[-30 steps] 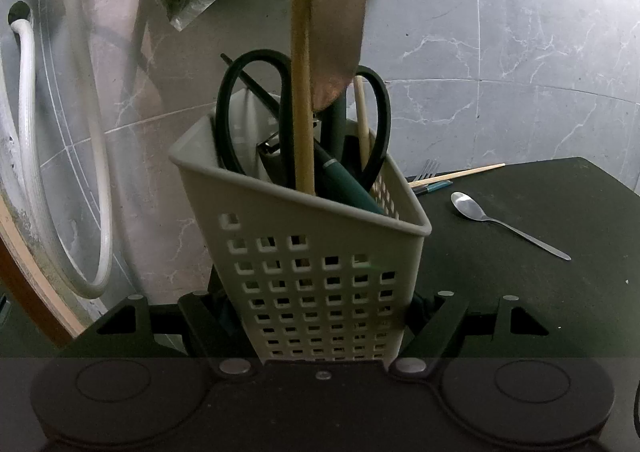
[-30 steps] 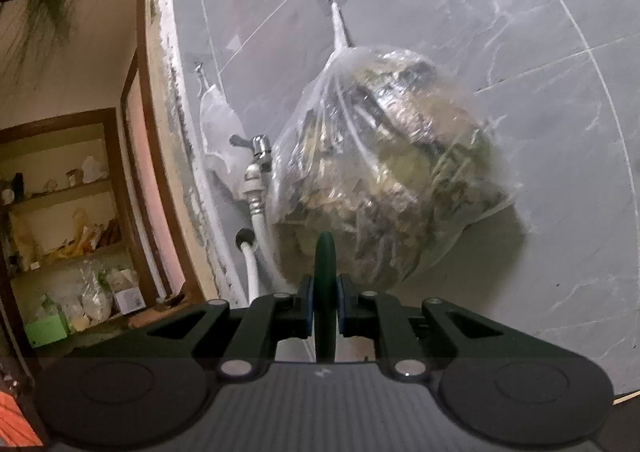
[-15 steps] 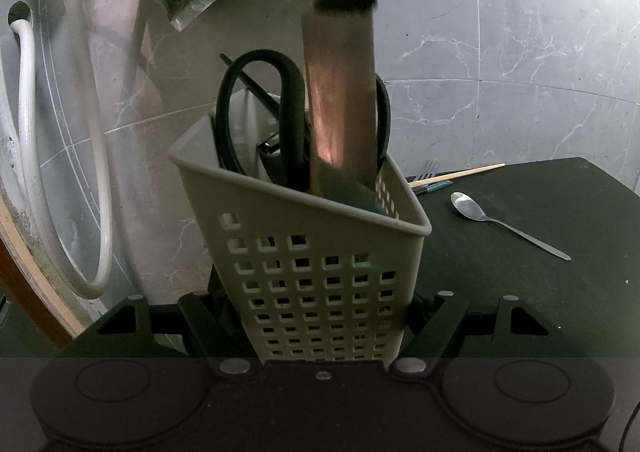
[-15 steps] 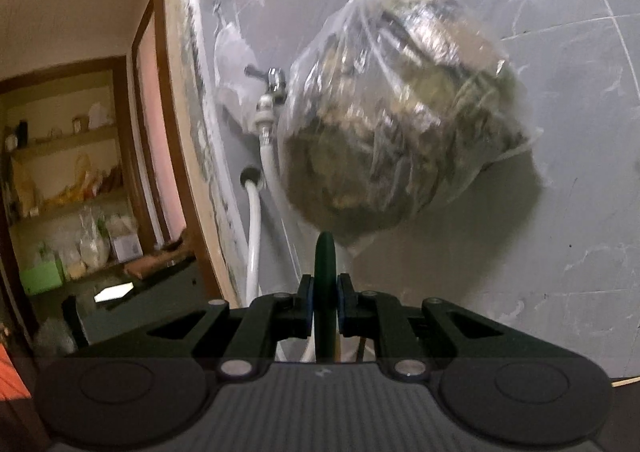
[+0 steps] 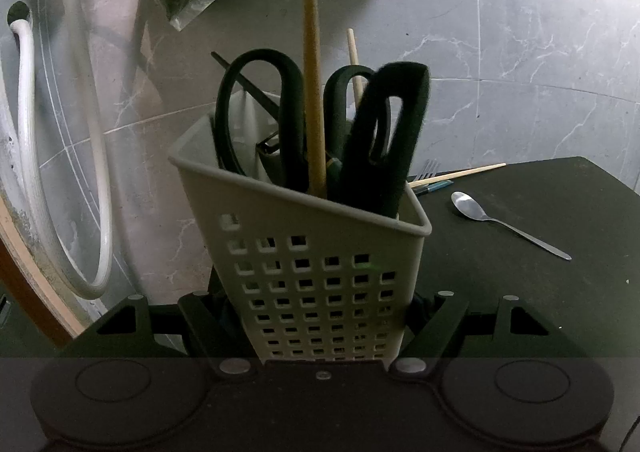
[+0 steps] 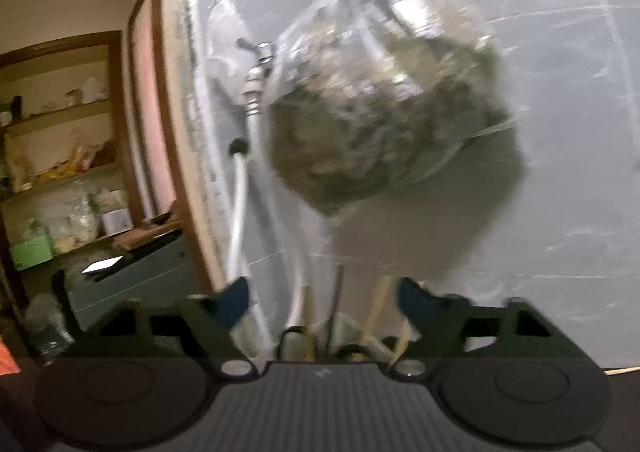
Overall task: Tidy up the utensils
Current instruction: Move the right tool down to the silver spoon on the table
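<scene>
While my left gripper (image 5: 320, 316) clamps the basket (image 5: 320, 272), my empty right gripper (image 6: 322, 302) is opening above it, nearer the spoon (image 5: 504, 224) lying lengthwise rightward.

The right gripper (image 6: 322, 298) is opening with nothing between its fingers; the dark-handled knife (image 5: 384, 140), seemingly just released, is now sitting blade-down in the perforated basket (image 5: 320, 272).

Scissors (image 5: 256, 120) stand in the caddy (image 5: 316, 276), spoon (image 5: 504, 222) to its right.
</scene>
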The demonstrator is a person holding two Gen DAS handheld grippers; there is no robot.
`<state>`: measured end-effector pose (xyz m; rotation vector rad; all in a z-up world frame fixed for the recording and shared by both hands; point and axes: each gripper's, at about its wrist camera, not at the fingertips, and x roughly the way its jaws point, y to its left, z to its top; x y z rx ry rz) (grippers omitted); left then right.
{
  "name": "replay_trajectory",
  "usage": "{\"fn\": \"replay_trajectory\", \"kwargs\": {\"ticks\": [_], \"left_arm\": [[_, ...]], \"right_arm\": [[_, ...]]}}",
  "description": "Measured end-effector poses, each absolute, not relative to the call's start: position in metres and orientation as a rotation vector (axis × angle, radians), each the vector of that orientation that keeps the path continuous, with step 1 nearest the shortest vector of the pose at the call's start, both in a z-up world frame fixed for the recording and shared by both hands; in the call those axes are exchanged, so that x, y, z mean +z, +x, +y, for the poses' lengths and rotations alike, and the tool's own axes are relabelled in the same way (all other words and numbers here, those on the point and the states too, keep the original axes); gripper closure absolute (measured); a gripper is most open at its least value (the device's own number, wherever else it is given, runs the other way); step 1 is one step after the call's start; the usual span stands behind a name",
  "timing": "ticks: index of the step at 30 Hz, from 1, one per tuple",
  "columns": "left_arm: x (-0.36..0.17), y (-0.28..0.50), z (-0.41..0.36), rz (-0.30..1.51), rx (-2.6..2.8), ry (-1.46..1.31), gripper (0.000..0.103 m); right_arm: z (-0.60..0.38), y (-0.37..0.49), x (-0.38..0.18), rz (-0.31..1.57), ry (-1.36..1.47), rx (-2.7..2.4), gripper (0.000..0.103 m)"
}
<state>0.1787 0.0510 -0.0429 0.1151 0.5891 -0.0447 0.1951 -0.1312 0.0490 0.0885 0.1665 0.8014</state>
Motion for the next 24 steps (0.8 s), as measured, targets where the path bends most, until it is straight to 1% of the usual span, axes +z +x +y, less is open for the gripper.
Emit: {"fn": "replay_trajectory", "kwargs": {"ticks": [1, 2, 5, 8, 10, 14, 16, 19, 24], "left_arm": [[-0.043, 0.179, 0.051, 0.589, -0.045, 0.116, 0.026], [-0.043, 0.179, 0.051, 0.589, -0.045, 0.115, 0.026], [-0.043, 0.179, 0.051, 0.589, -0.045, 0.116, 0.025], [-0.043, 0.179, 0.051, 0.592, -0.045, 0.117, 0.025], [-0.042, 0.180, 0.051, 0.595, -0.047, 0.120, 0.025], [-0.041, 0.181, 0.051, 0.599, -0.046, 0.121, 0.025], [-0.041, 0.181, 0.051, 0.599, -0.046, 0.122, 0.025], [-0.041, 0.181, 0.051, 0.600, -0.044, 0.123, 0.025], [-0.041, 0.182, 0.049, 0.601, -0.040, 0.124, 0.024]], "right_arm": [[-0.139, 0.195, 0.049, 0.166, 0.098, 0.779, 0.005], [-0.147, 0.197, 0.048, 0.170, 0.108, 0.757, 0.001], [-0.173, 0.203, 0.039, 0.212, 0.137, 0.651, 0.000], [-0.200, 0.213, 0.020, 0.310, 0.159, 0.523, 0.000], [-0.218, 0.222, 0.003, 0.419, 0.178, 0.419, 0.000], [-0.250, 0.242, -0.039, 0.720, 0.162, 0.188, 0.000], [-0.267, 0.245, -0.057, 0.808, 0.178, 0.133, 0.000], [-0.283, 0.245, -0.070, 0.857, 0.193, 0.090, 0.000], [-0.281, 0.257, -0.082, 0.879, 0.152, 0.111, 0.000]]}}
